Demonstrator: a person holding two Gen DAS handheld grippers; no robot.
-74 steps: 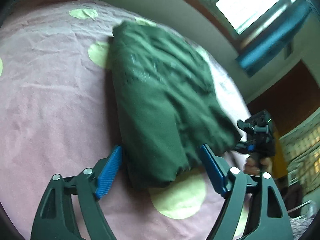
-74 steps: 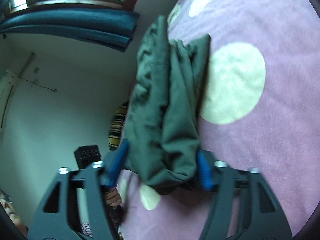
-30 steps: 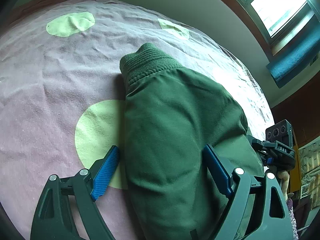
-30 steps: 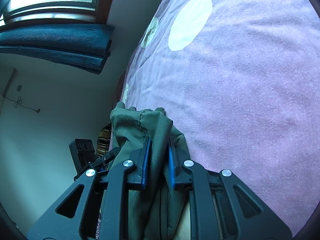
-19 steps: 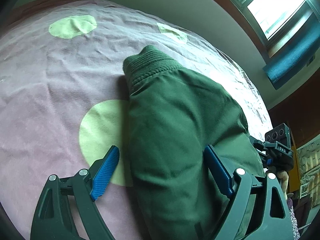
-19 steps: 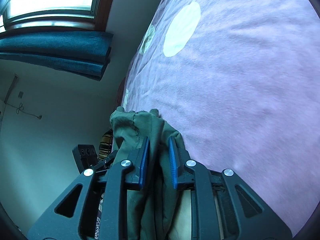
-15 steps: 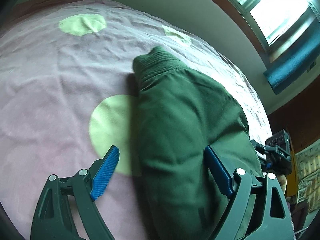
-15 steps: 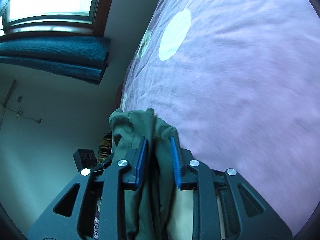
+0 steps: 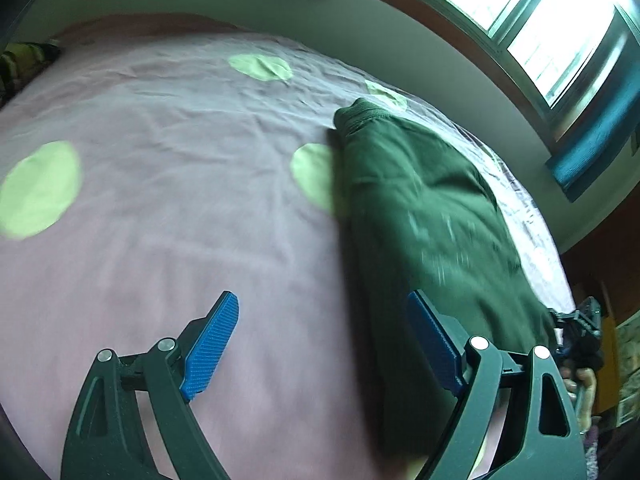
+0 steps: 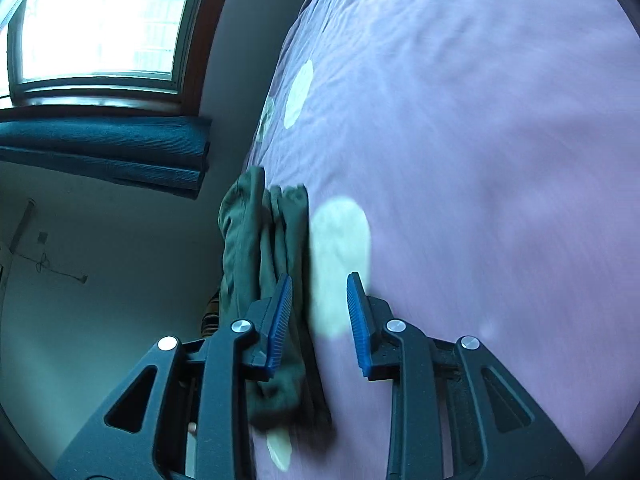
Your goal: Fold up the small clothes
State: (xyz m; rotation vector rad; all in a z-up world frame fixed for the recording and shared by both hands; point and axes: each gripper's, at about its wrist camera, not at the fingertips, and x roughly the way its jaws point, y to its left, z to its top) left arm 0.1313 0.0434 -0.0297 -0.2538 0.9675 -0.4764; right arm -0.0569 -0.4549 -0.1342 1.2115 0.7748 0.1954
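Pink bedsheet (image 9: 168, 208) with pale green dots covers the bed; window (image 9: 560, 32) and blue curtain (image 10: 104, 152) behind. Left gripper (image 9: 324, 344) jaws wide apart, empty, over bare sheet. Dark green garment (image 9: 432, 216) lies folded just right of it, under its right finger. Right gripper (image 10: 318, 316) jaws apart, empty; garment bundle beside its left finger
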